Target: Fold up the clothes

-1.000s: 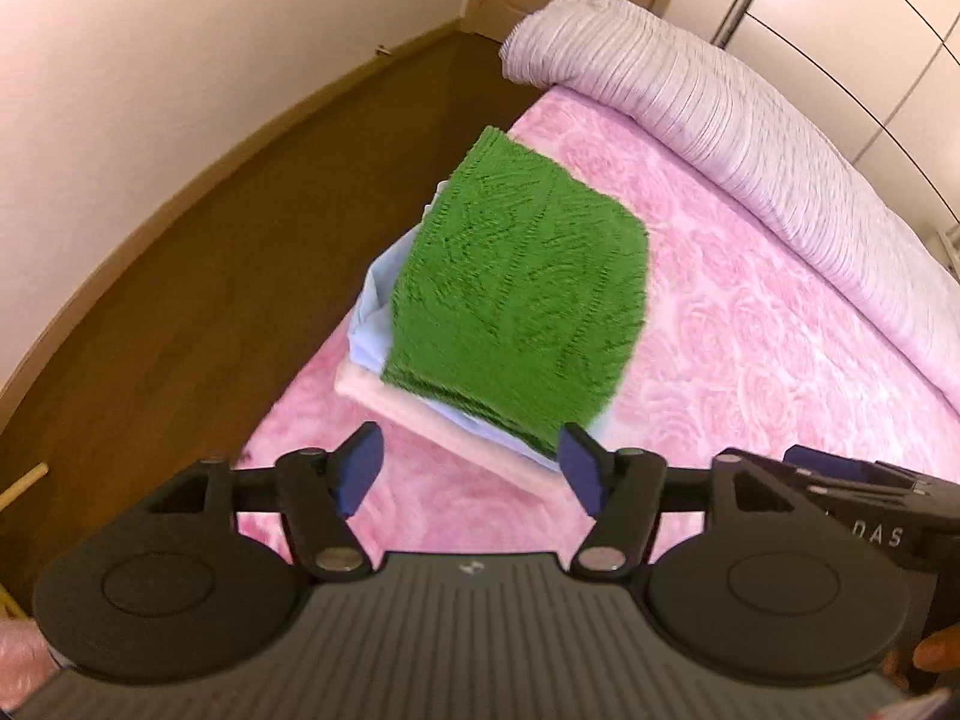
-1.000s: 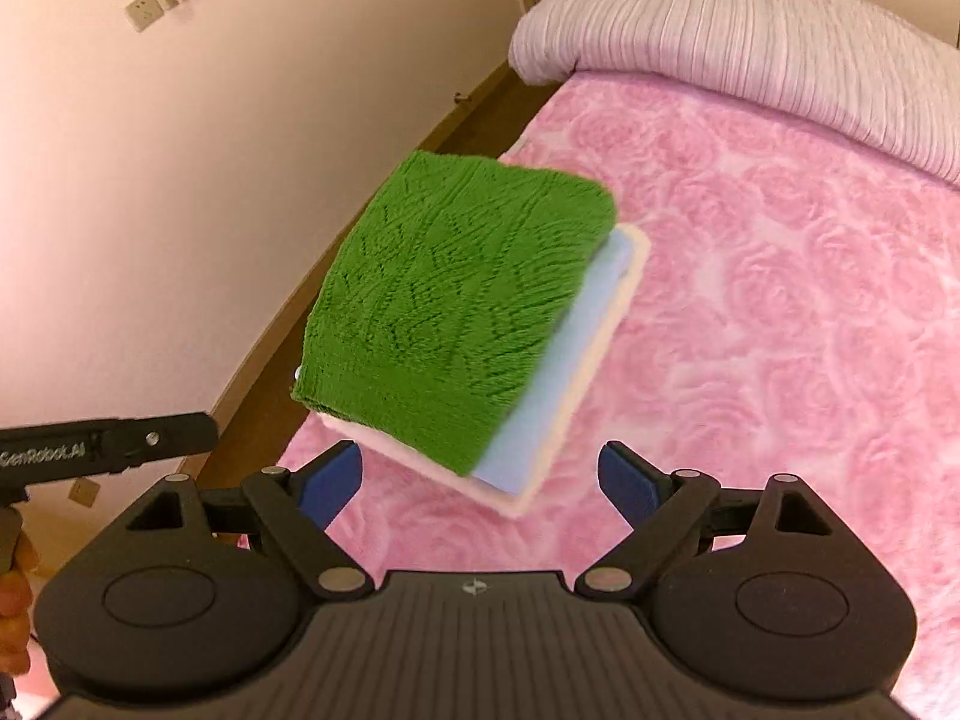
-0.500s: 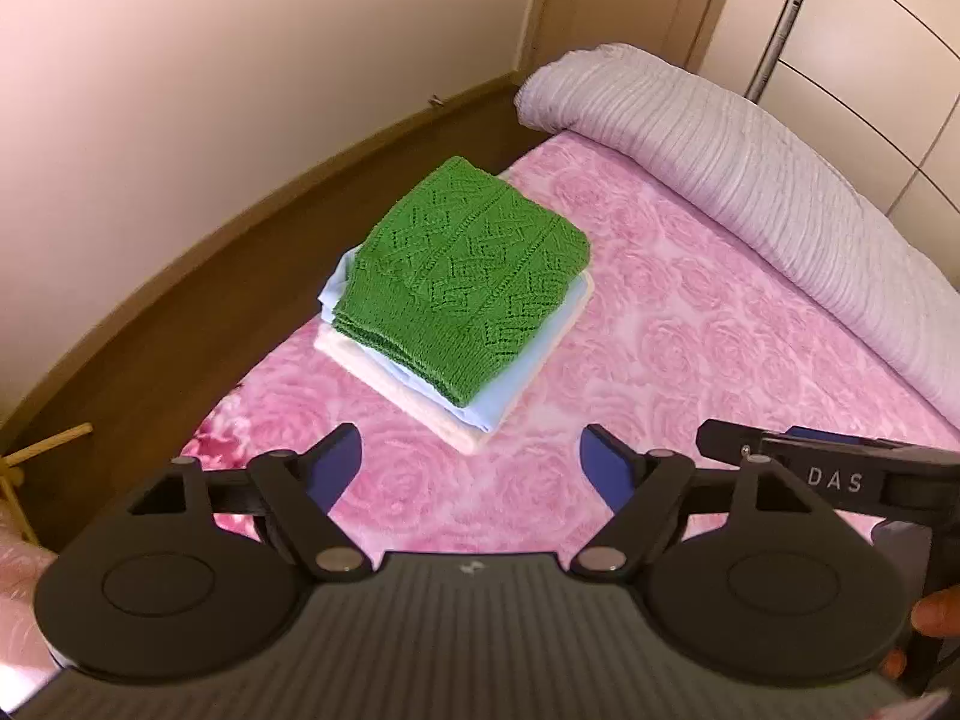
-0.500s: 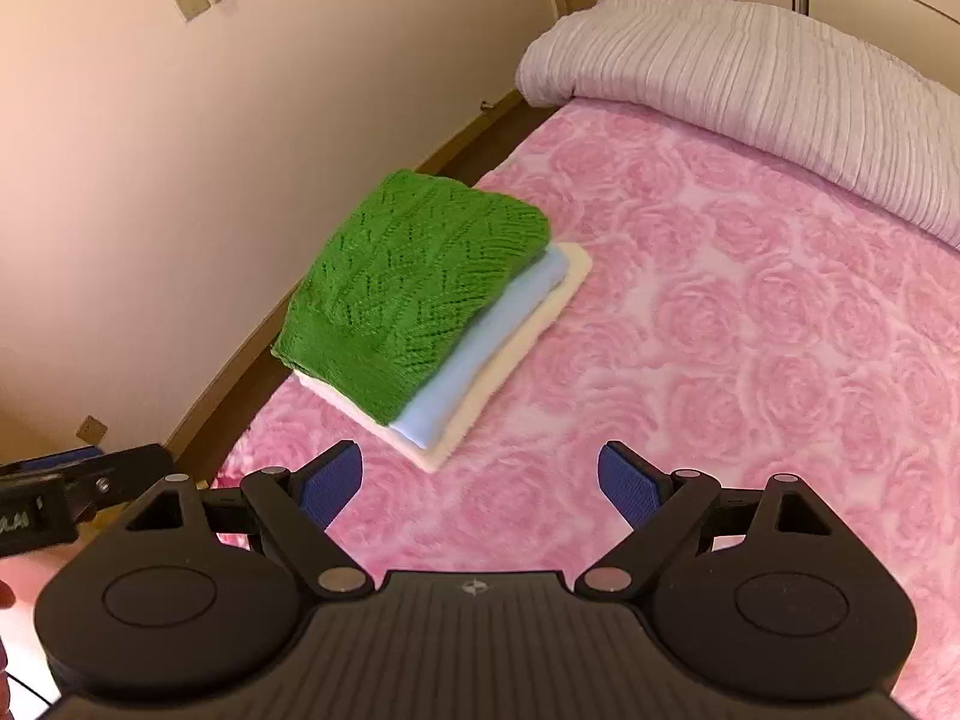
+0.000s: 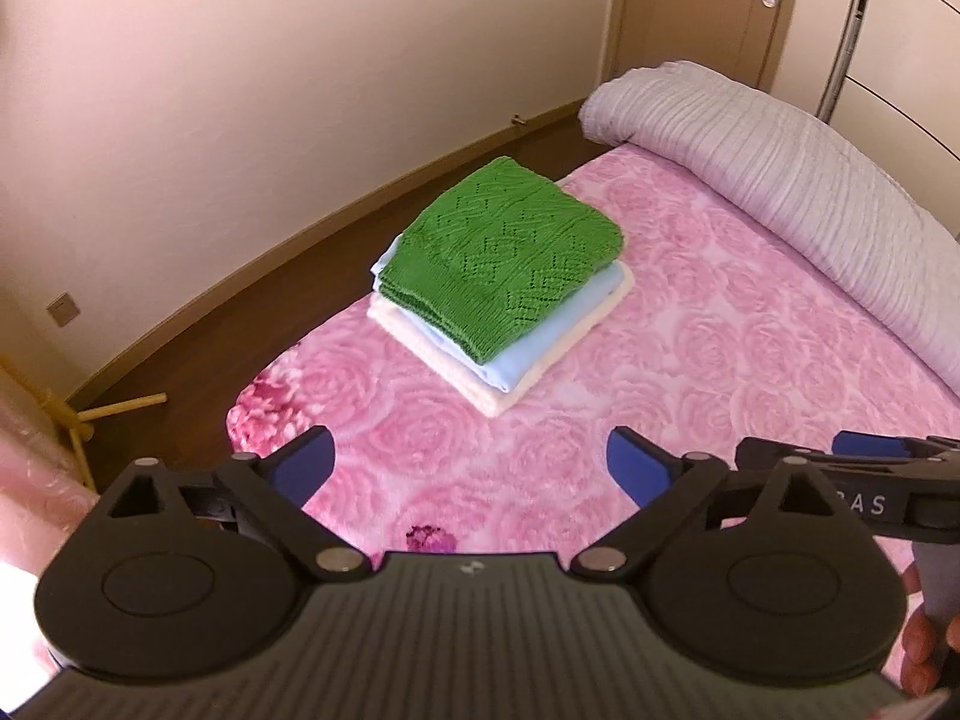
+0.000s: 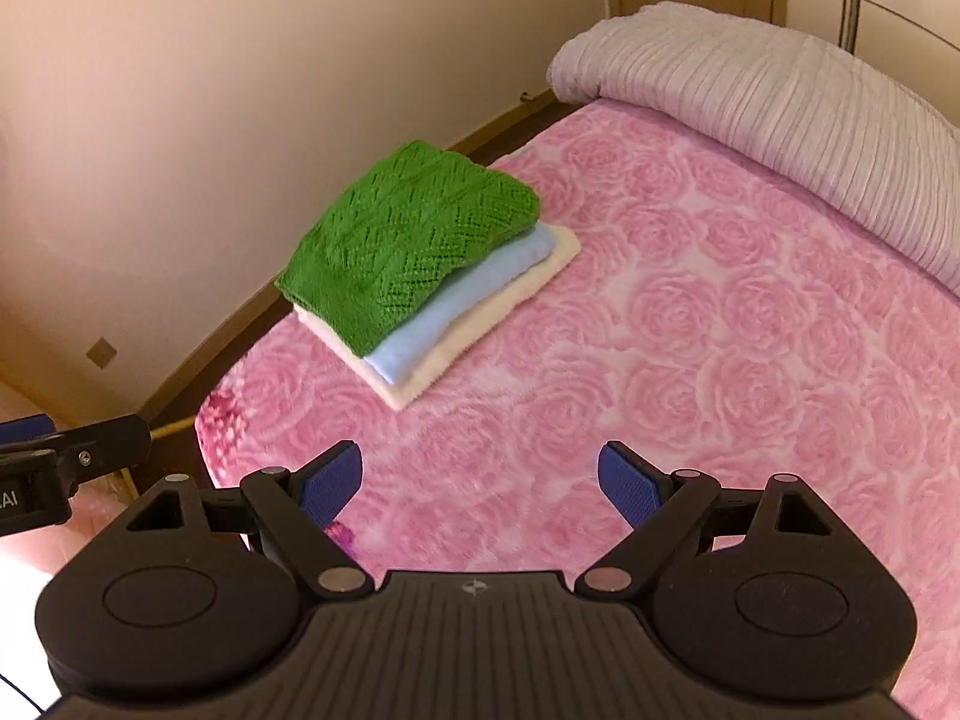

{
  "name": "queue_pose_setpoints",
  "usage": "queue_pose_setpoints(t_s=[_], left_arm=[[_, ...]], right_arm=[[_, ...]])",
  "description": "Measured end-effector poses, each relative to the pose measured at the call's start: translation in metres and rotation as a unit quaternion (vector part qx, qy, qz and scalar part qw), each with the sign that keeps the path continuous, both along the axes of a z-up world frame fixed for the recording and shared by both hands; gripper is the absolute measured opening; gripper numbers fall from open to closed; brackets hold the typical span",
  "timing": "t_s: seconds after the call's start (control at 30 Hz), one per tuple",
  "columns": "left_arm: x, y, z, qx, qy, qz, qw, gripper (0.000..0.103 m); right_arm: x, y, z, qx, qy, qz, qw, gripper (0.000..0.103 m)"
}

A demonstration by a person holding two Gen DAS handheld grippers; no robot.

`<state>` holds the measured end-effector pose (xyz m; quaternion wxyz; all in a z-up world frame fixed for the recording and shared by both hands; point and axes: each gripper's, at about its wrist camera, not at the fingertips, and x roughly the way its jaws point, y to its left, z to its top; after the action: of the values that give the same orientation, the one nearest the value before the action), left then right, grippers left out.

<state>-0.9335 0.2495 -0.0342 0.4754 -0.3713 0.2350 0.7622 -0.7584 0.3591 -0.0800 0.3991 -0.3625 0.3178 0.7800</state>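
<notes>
Both sets of jaws stand wide apart with nothing between them. On the left gripper the blue pads frame only pink bedding, and the right gripper shows the same, its blue pads spread over the rose-patterned blanket. Neither touches any cloth. Just off the right-hand finger of the left gripper, the other tool's black body juts in from the frame edge, with fingertips of the person's hand wrapped on its handle; in the right wrist view the left tool likewise pokes in beside the left-hand finger.

Ahead of the jaws and well apart from them lies the pile of folded clothes on the blanket near the bed's edge. Seen from the left gripper it sits straight ahead, roughly centred between the fingers; from the right gripper it sits ahead and off to the left. A cream garment is at the bottom, a pale blue garment lies on it, and a green knitted sweater with an openwork zigzag pattern rests on top, folded flat.

Beyond the pile, across the far end of the bed, runs a rolled lilac quilt. To the left of the pile are brown floor and a cream wall, and farther back a door with a metal handle.
</notes>
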Motion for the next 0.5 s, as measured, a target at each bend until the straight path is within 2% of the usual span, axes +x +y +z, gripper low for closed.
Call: queue_pose_setpoints(t_s=[0.2,0.37,0.5], left_arm=[[0.013,-0.006,-0.01,-0.003,-0.017,0.044,0.9989,0.102],[0.013,-0.005,-0.014,0.003,-0.017,0.084,0.9963,0.102],[0.008,0.002,-0.018,-0.001,-0.034,0.099,0.9946,0.102]], right_arm=[[0.003,0.002,0.001,0.008,-0.028,0.028,0.999,0.089],[-0.004,0.015,-0.002,0.005,-0.034,0.043,0.998,0.088],[-0.01,0.026,-0.005,0.003,-0.04,0.055,0.998,0.089]])
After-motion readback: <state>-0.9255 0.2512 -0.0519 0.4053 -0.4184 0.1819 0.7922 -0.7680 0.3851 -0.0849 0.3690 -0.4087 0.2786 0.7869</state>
